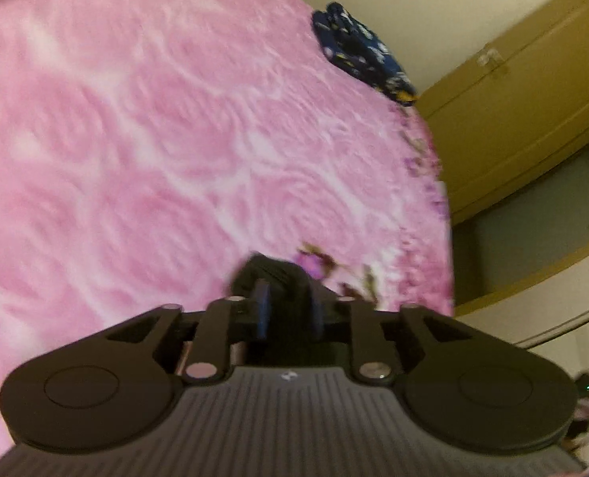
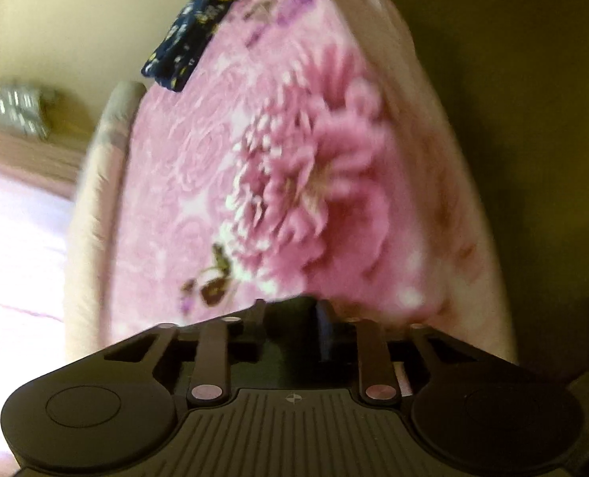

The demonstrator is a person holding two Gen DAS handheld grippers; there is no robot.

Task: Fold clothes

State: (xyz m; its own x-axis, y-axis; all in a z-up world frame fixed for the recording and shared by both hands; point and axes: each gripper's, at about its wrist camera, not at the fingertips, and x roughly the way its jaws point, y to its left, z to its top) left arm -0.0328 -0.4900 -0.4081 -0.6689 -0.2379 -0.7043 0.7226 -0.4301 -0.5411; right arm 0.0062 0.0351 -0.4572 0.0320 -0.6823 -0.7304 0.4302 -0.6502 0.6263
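Pink floral blanket (image 1: 155, 127) fills both wrist views and covers a bed; both frames are motion-blurred. Left wrist view: left gripper (image 1: 288, 302) points down at the blanket near its right edge, its two blue fingers (image 1: 262, 310) a narrow gap apart. A dark, black-looking fold of cloth (image 1: 270, 274) sits at and between the fingertips, likely a garment, but blur hides whether the pads are pressing on it, so can't tell if it's pinched or just lying in the gap. Navy patterned garment (image 1: 358, 53) with white and yellow print lies bunched at the far right edge of the bed, well apart from the gripper, next to a cream wall. Yellow-brown cabinet (image 1: 521, 103) stands beyond the bed on the right. Right wrist view: right gripper (image 2: 290, 318) hangs over the near end of the blanket, just below a large pink flower print (image 2: 314, 183). Fingers close together but not touching; the gap between them looks dark, can't make out cloth there or any grip. Same navy patterned garment (image 2: 193, 35) shows at the far top-left corner of the bed, well away. Pale rolled edge (image 2: 103, 167) runs along the blanket's left side.
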